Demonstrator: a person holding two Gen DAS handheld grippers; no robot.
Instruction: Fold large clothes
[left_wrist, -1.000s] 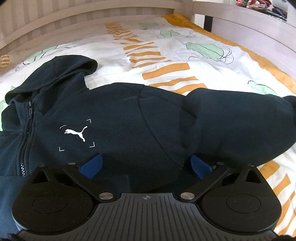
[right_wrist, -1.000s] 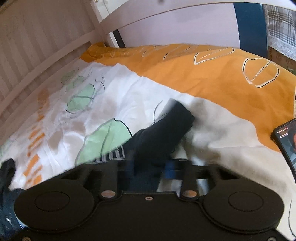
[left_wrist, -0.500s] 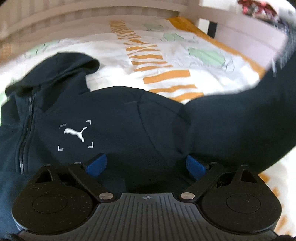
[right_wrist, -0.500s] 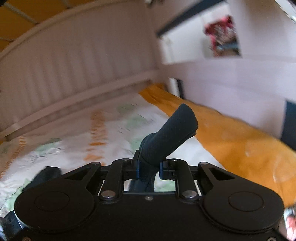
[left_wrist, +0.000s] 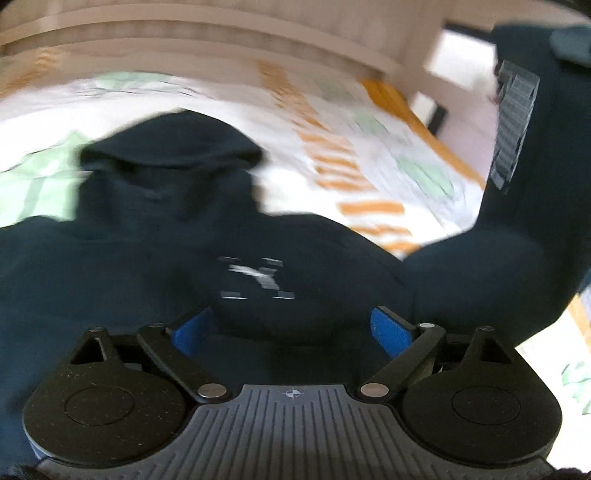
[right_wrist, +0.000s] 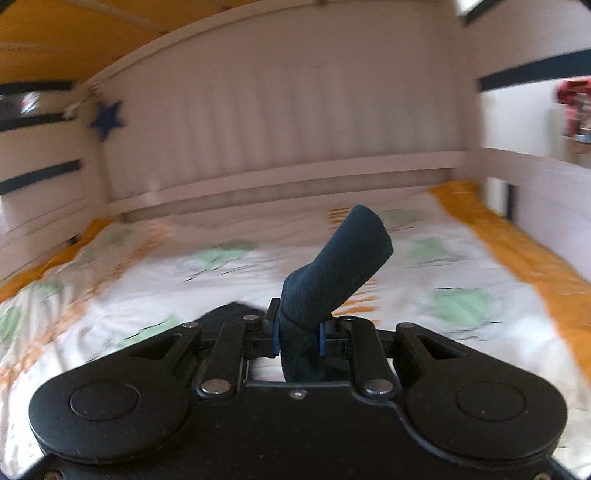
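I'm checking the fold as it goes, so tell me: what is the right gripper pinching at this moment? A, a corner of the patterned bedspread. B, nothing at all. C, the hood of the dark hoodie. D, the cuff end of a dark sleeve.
D: in the right wrist view the right gripper has its blue pads closed on the dark ribbed sleeve cuff, which sticks up above the bedspread.

a bedroom: patterned duvet (right_wrist: 258, 266), white bed frame (right_wrist: 295, 173).
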